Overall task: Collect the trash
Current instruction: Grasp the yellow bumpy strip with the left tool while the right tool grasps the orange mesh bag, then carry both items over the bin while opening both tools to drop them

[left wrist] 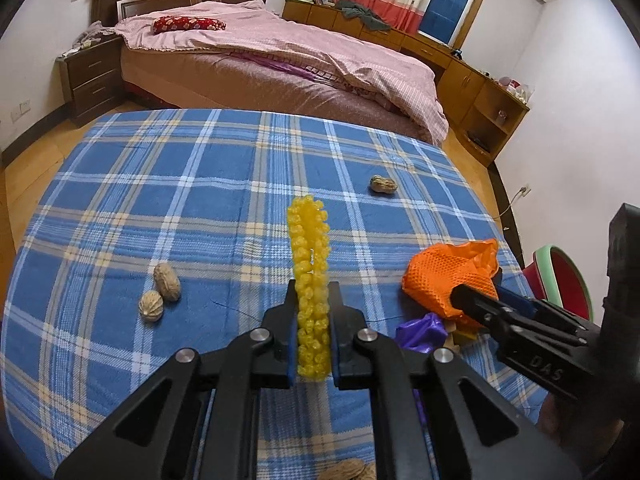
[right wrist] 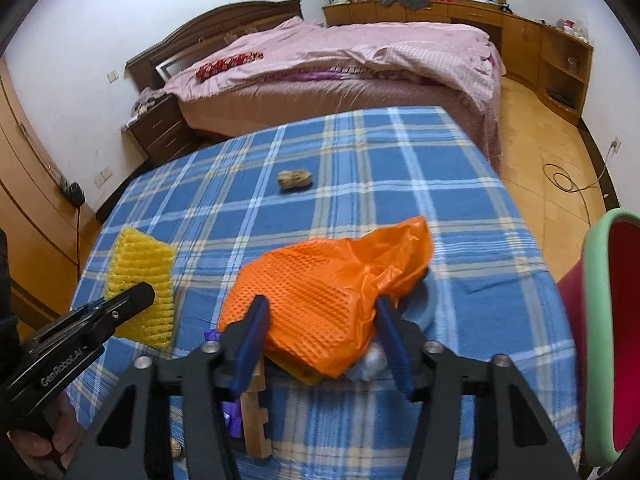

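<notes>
1. Left gripper (left wrist: pixel 313 312): clamped tight on the yellow foam net (left wrist: pixel 310 264), held edge-on between the pads, lifted off the bench (left wrist: pixel 200 200).
2. Right gripper (right wrist: pixel 320 316): jaws spread wide, straddling the orange bag (right wrist: pixel 320 280); pads at its two sides, can't tell if they touch.
3. Landmark = orange bag, lying near the bench's right edge on a small pile: purple plastic (left wrist: pixel 422 330), a wooden piece (right wrist: pixel 256 412) and a blue round item (right wrist: pixel 420 304) poke out from under it.
4. Yellow foam net: left of the orange bag, apart from it.
5. Peanut (left wrist: pixel 383 184): beyond the orange bag, well apart.
6. Two walnuts (left wrist: pixel 160 292): far left of the orange bag, touching each other.
7. Red bin with green rim (right wrist: pixel 600 320): right of the orange bag, off the bench edge.
</notes>
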Tool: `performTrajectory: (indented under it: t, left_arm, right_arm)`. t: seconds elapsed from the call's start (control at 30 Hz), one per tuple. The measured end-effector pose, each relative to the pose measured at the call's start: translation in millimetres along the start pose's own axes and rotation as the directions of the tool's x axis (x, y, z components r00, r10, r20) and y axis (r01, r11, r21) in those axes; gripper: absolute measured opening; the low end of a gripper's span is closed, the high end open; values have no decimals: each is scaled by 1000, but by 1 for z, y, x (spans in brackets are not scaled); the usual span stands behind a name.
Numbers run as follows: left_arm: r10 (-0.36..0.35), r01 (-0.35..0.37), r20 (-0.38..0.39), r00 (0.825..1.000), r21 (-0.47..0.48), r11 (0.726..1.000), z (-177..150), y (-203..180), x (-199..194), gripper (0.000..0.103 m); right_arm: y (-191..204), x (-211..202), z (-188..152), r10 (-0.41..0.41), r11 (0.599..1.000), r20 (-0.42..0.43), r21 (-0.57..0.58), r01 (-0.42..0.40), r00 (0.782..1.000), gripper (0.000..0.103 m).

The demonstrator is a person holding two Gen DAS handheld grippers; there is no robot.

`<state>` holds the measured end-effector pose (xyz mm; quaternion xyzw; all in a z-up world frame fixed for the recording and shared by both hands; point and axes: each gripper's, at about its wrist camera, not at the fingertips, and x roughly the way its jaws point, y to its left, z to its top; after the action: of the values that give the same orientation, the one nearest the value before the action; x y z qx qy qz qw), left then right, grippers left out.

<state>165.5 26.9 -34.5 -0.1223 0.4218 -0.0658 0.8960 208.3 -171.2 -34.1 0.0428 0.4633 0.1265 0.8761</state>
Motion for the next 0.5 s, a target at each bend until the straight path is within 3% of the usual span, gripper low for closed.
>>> performTrajectory:
  t: [0.33,0.5]
  left_arm:
    - [-2,2,-3,1000,11,1000,-2,-5,1,11]
    - [-7,7,13,1000,24,1000,-1,-11,-6,11]
  right_arm:
    - [11,-2,-5,5,999,14,-50,-4,1000,13]
    - [10,-14,-6,7,999,47,-44,-5,999,10]
